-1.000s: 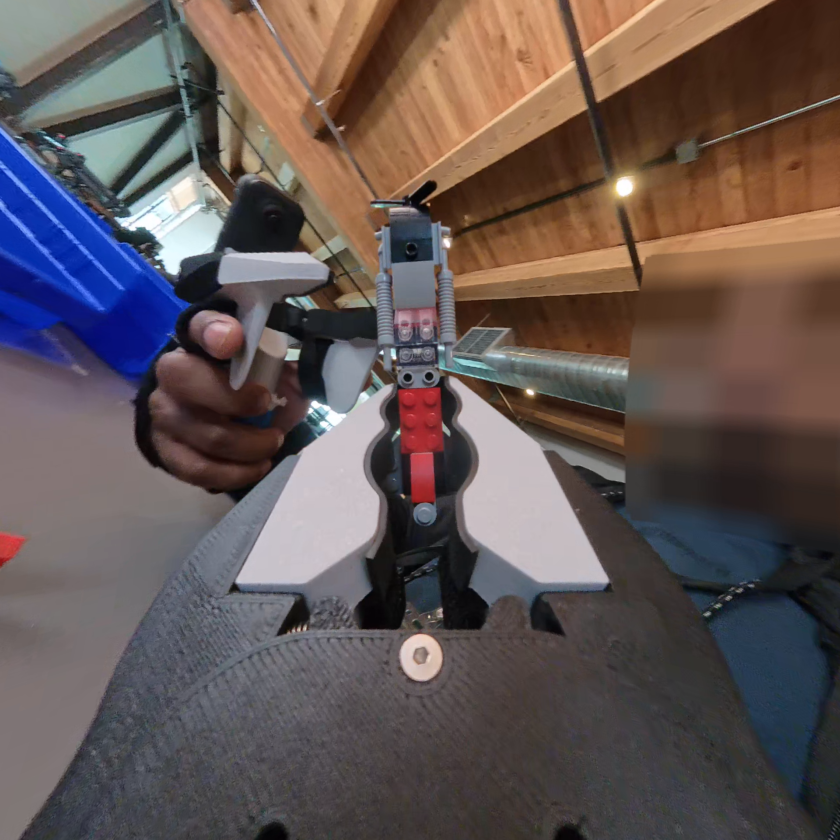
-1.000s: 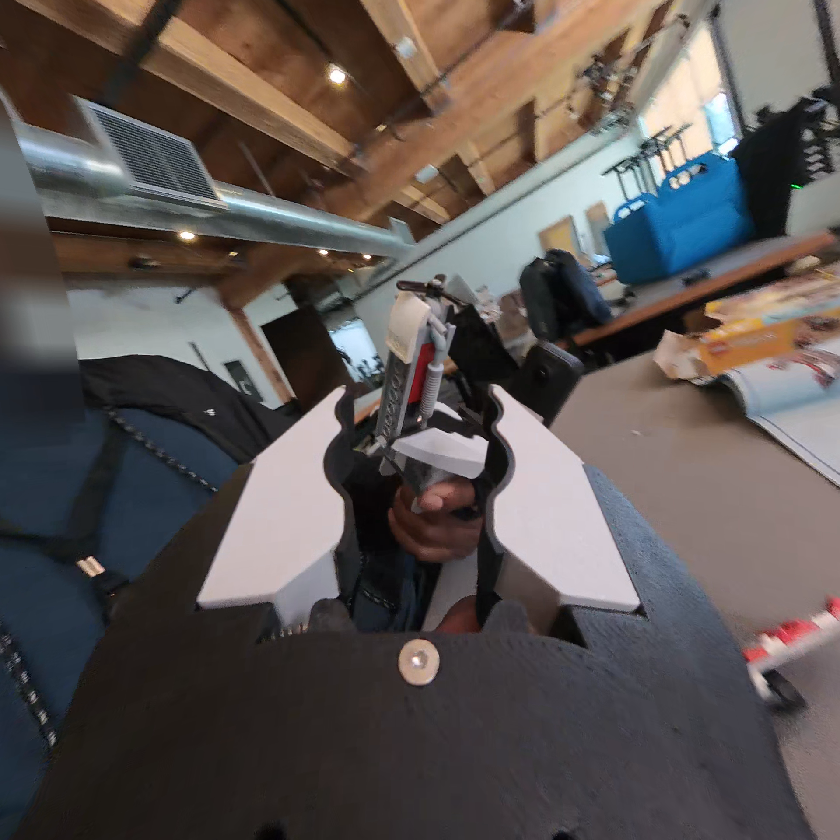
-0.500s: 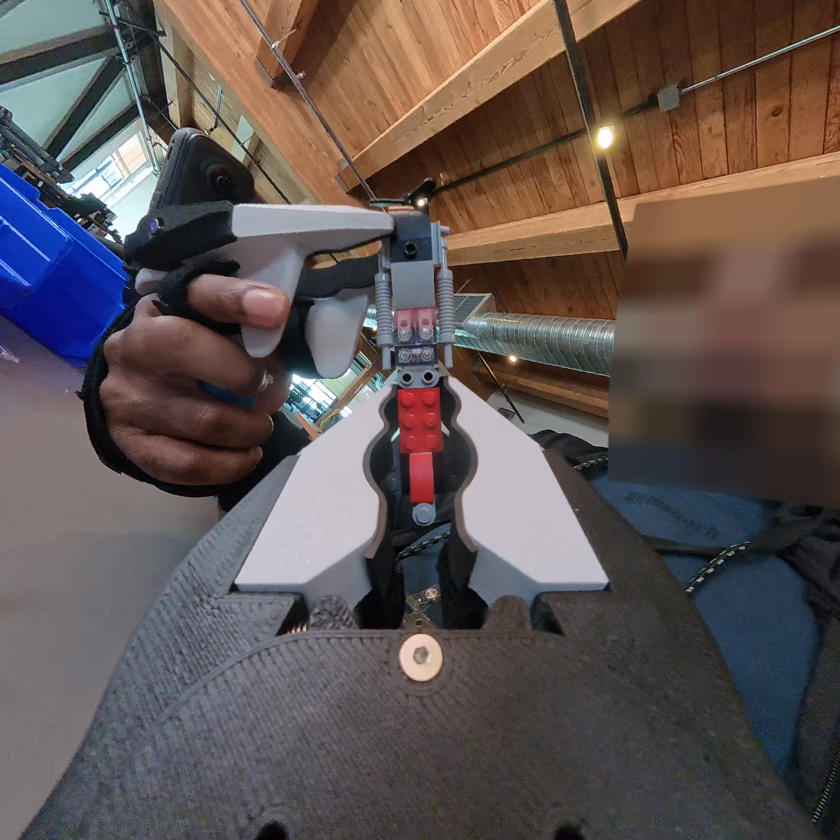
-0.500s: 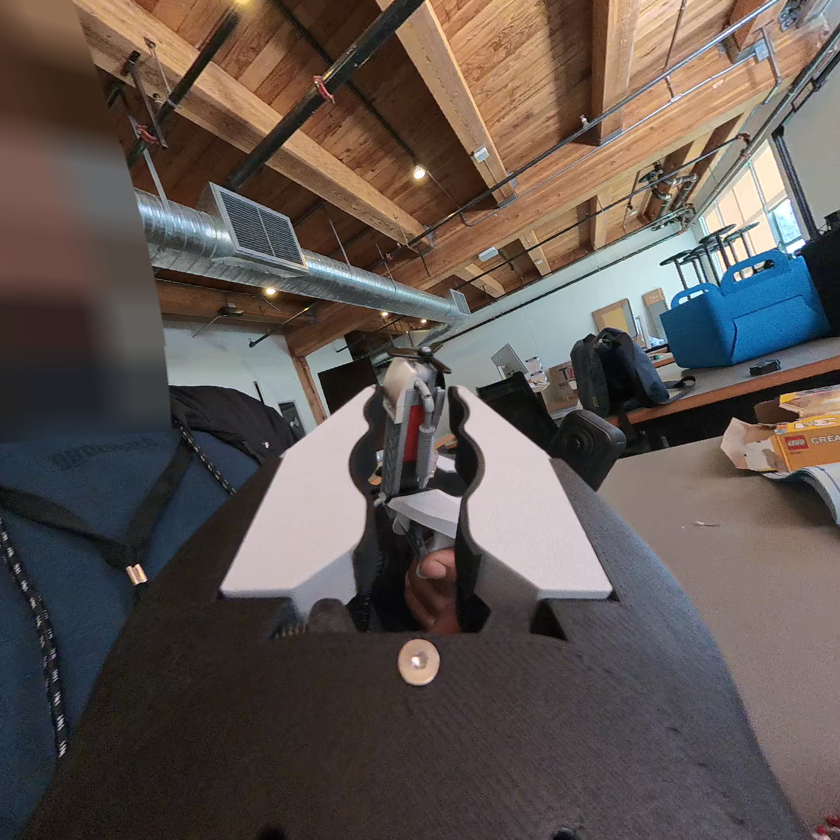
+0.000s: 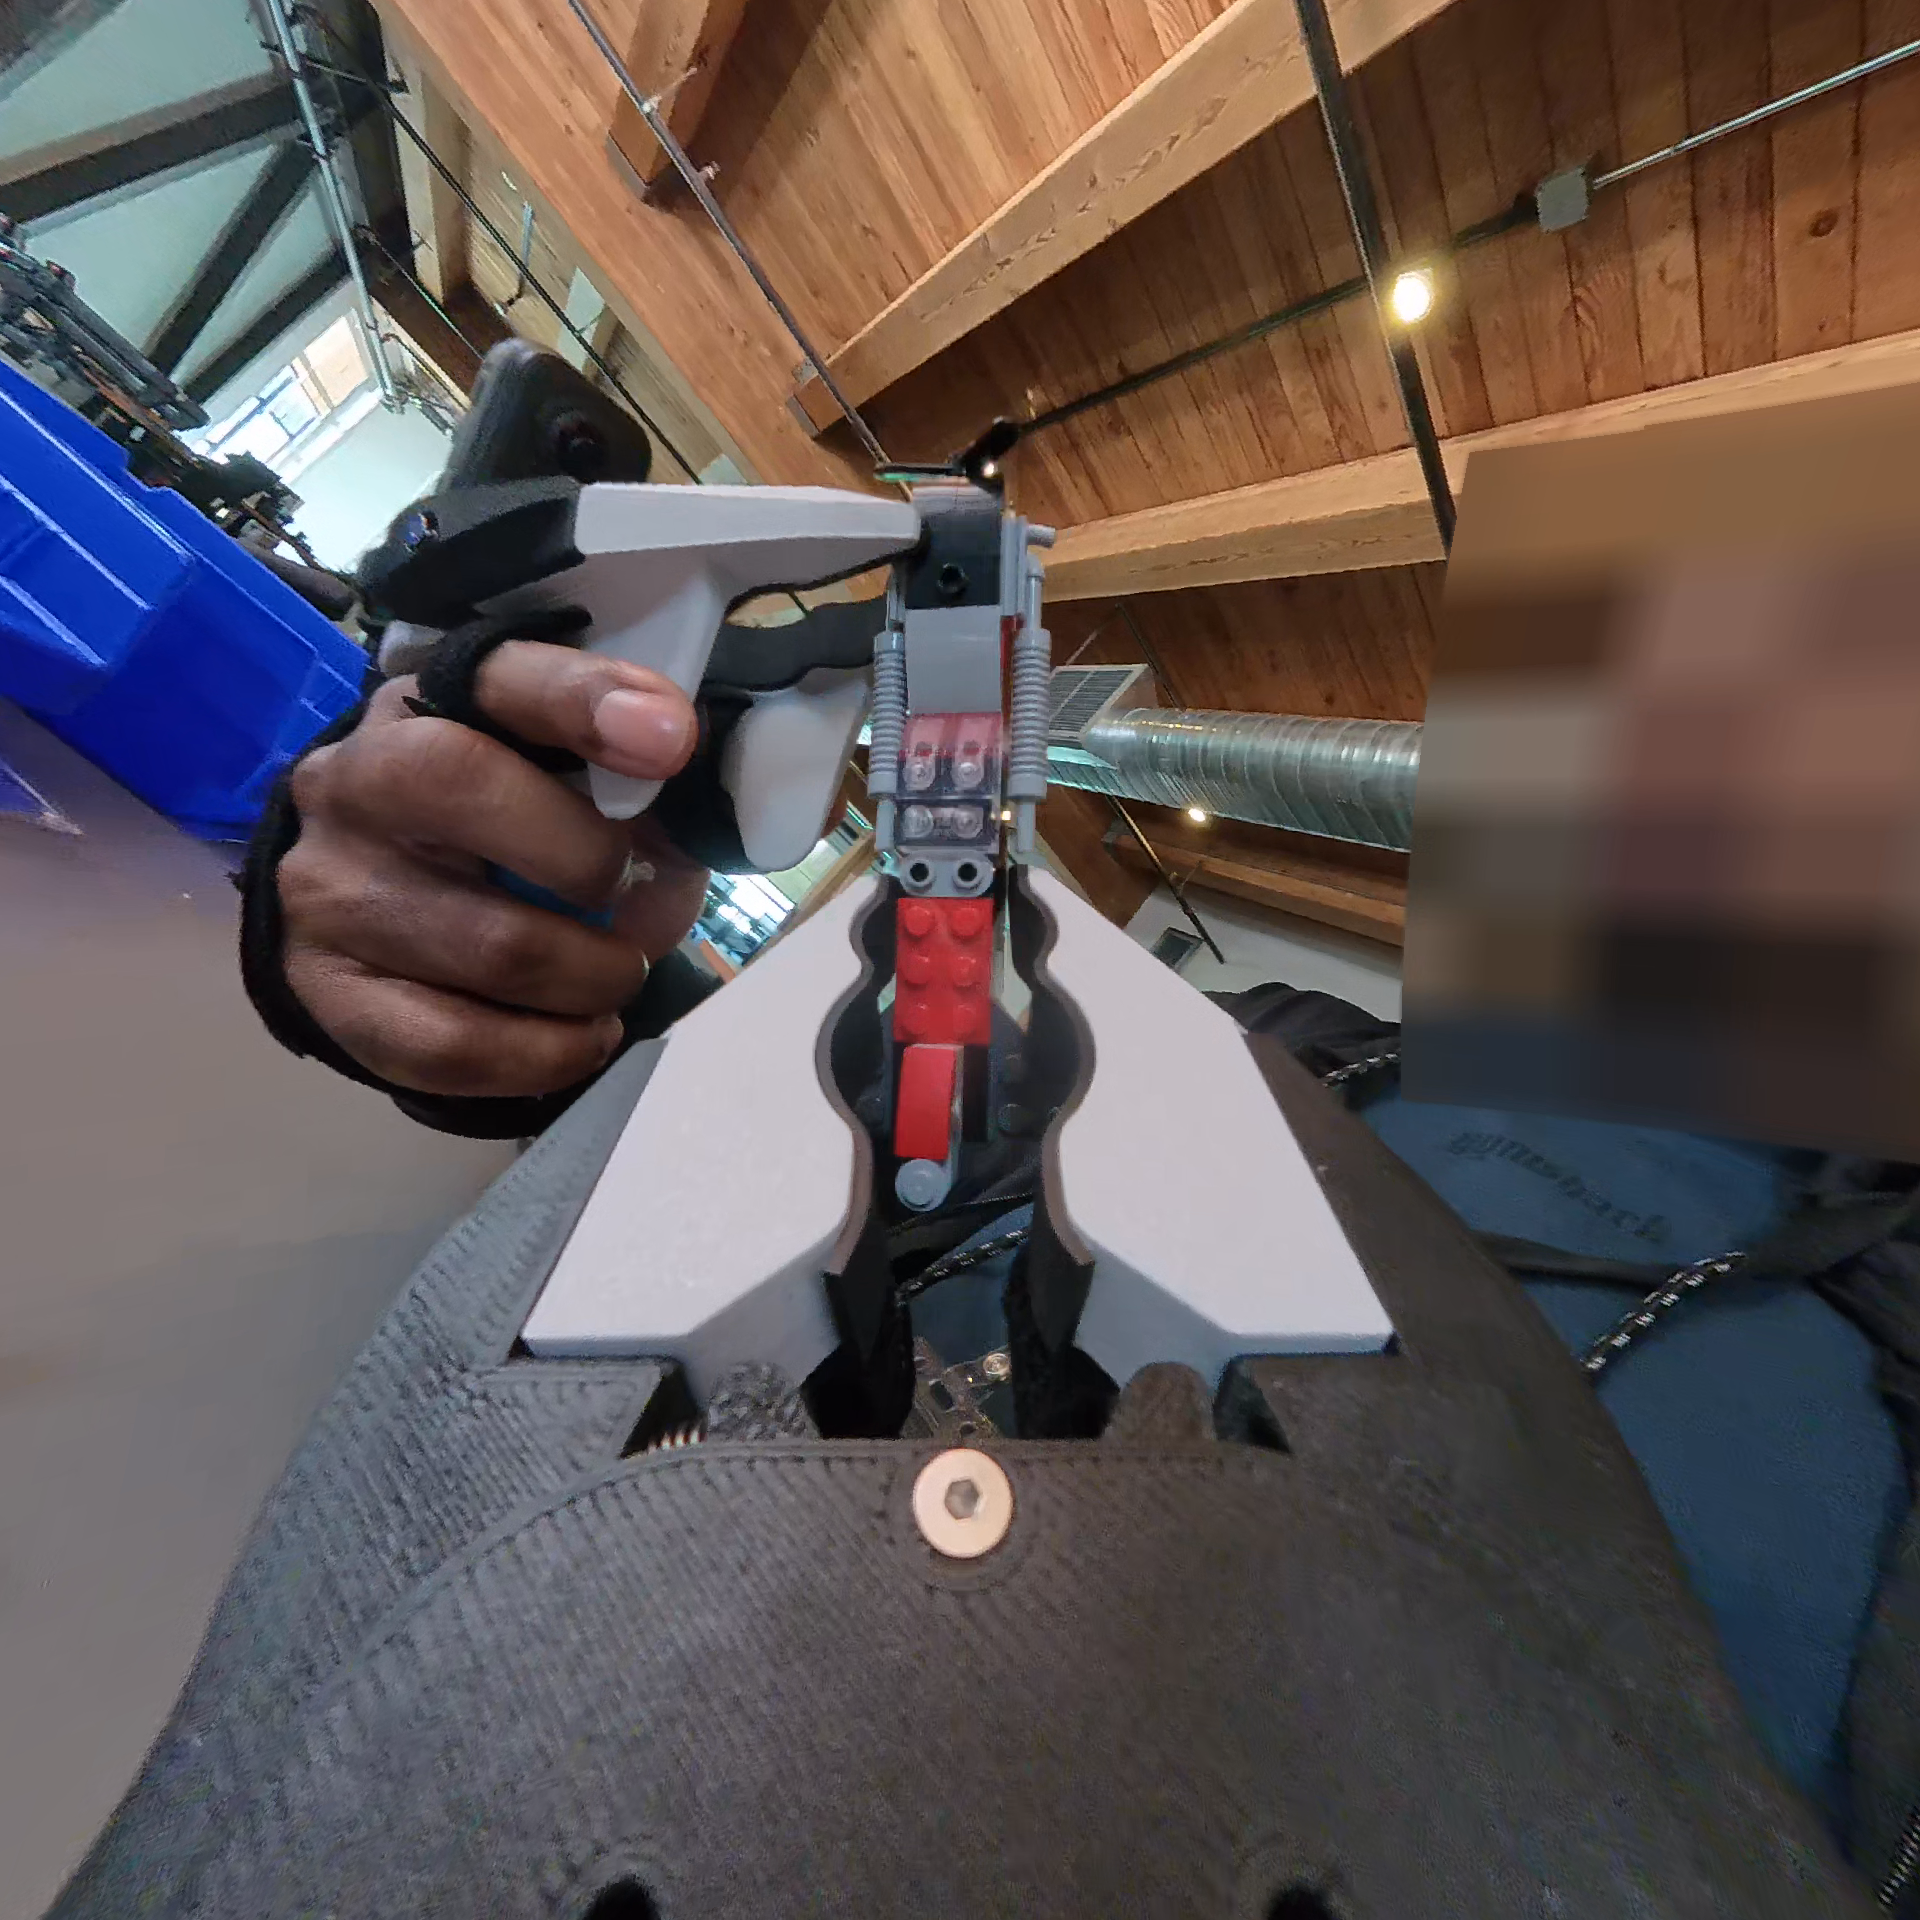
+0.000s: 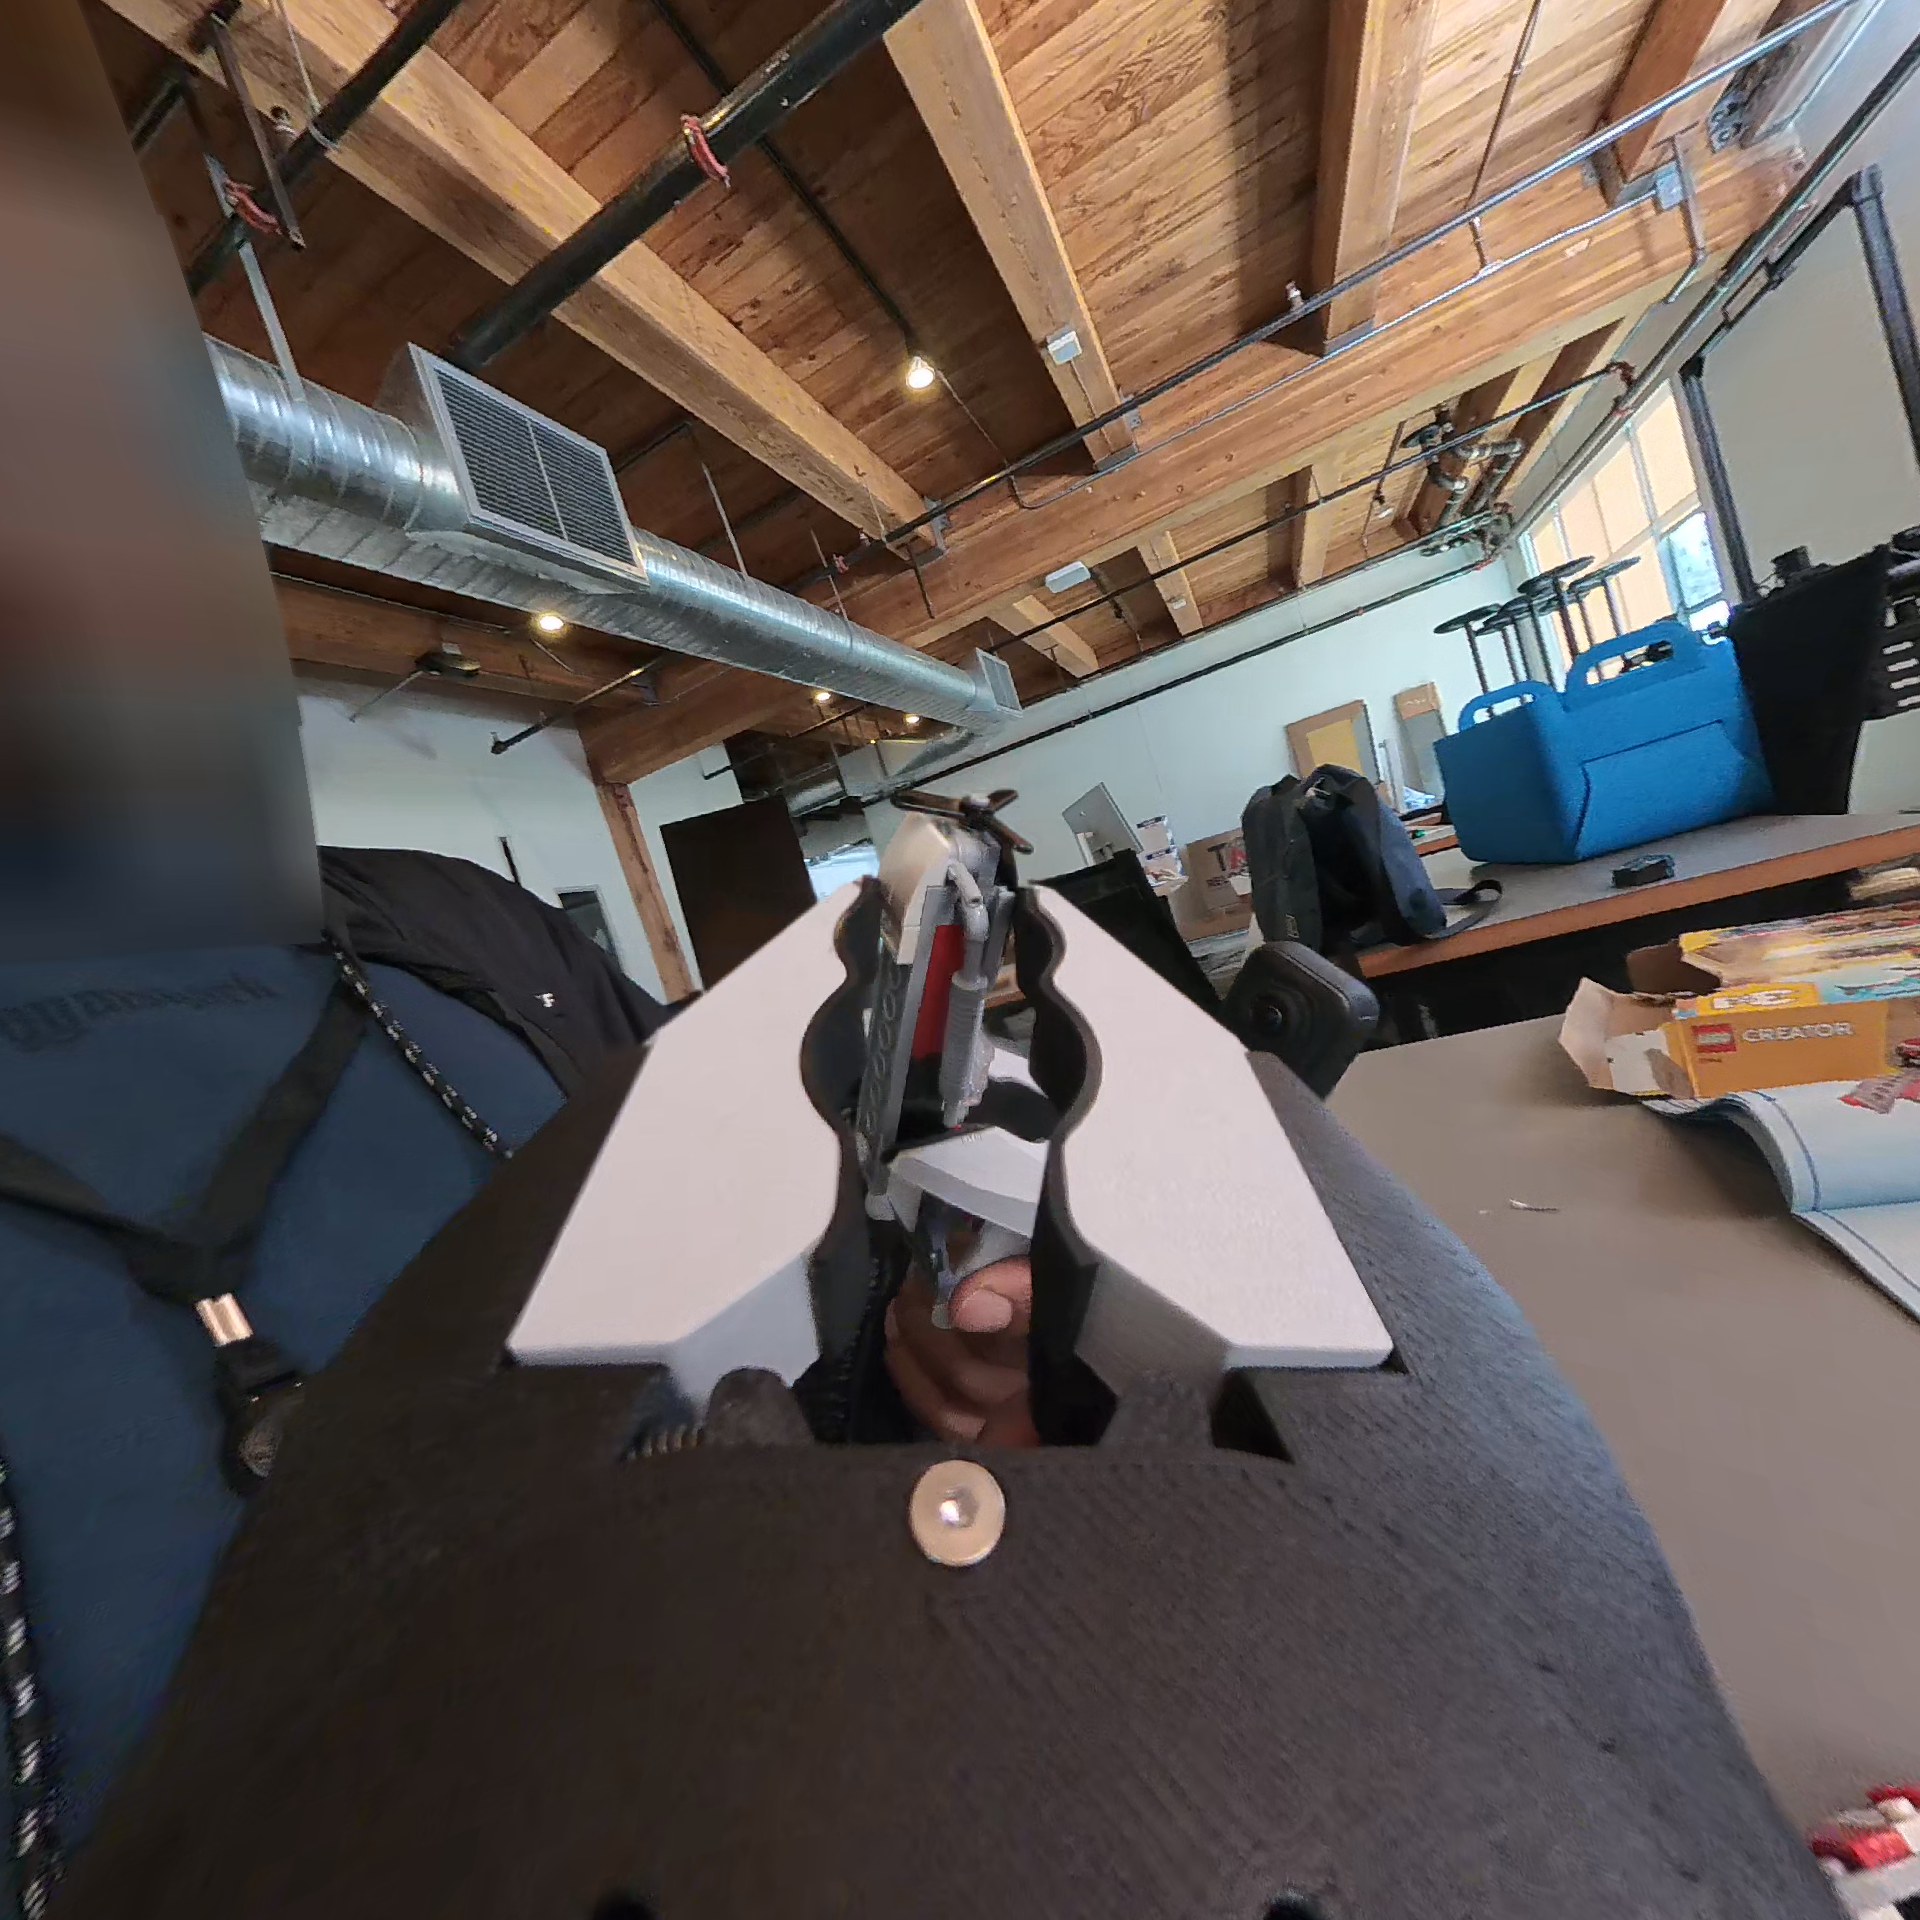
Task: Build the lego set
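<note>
A slim lego model point(image 5: 940, 977) of red, grey and black bricks with two grey springs stands upright between the fingers of my left gripper point(image 5: 956, 883), which is shut on its lower red part. My right gripper point(image 6: 948, 904) is raised to the same model point(image 6: 930, 987), with its fingertips closed around the upper part. In the left wrist view, one right finger point(image 5: 748, 520) touches the model's black top. A thin black piece sticks out above the model. A hand point(image 5: 447, 894) holds the right gripper.
A grey table point(image 6: 1558, 1351) holds a yellow lego box point(image 6: 1766, 1029), an open instruction booklet point(image 6: 1849, 1153) and loose red and white bricks point(image 6: 1870, 1849) at the lower right. A blue bin point(image 5: 125, 644) stands to the far left. The person's blue hoodie point(image 5: 1714, 1351) is close behind. One gripper's finger ends stand about 6 centimeters off the other's.
My right gripper moved in to the model's top and its fingers narrowed around it. Both views tilted up toward the ceiling. My left gripper kept its hold.
</note>
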Demonstrator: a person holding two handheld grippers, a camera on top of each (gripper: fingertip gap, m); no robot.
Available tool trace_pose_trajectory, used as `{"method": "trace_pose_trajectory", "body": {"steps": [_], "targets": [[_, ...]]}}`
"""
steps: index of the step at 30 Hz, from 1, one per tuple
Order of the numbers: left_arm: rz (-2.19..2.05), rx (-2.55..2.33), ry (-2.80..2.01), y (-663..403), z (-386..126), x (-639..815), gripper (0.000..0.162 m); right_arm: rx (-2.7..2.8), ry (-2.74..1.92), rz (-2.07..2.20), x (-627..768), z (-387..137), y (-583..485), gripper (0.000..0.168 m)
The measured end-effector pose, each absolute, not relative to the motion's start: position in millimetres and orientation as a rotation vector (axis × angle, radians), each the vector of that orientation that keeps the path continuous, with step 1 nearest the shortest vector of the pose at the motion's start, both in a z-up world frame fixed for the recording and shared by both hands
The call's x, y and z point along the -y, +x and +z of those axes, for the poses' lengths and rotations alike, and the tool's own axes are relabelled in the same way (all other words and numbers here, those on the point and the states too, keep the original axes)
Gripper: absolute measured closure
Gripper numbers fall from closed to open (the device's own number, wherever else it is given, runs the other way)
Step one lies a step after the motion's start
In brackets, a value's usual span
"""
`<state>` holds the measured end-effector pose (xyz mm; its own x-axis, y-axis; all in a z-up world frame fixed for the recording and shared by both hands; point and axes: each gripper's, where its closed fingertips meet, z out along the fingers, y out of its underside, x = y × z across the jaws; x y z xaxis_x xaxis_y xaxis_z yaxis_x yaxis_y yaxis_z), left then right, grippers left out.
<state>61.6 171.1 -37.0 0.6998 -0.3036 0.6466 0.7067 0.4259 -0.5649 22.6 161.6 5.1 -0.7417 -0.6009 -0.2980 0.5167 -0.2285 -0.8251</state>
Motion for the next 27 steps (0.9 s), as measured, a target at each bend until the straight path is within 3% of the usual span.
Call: {"method": "trace_pose_trajectory", "body": {"steps": [9,13,19,27], "targets": [[-0.287,0.714,-1.088,23.4,-61.8,-154.2,0.116,-1.371,0.344,-2.071,-148.7,-9.3,-31.2,0.144],[-0.182,0.807,-1.117,10.2,-70.3,-146.9,0.112,-1.438,0.555,-2.045,-141.2,-29.4,-45.7,0.144],[-0.124,0.891,-1.158,0.4,-84.7,-147.3,0.116,-1.523,0.729,-1.985,-126.2,-55.7,-45.6,0.144],[-0.107,0.998,-1.173,-6.7,-101.4,-136.0,0.138,-1.544,0.804,-1.965,-121.6,-67.3,-47.5,0.144]]}}
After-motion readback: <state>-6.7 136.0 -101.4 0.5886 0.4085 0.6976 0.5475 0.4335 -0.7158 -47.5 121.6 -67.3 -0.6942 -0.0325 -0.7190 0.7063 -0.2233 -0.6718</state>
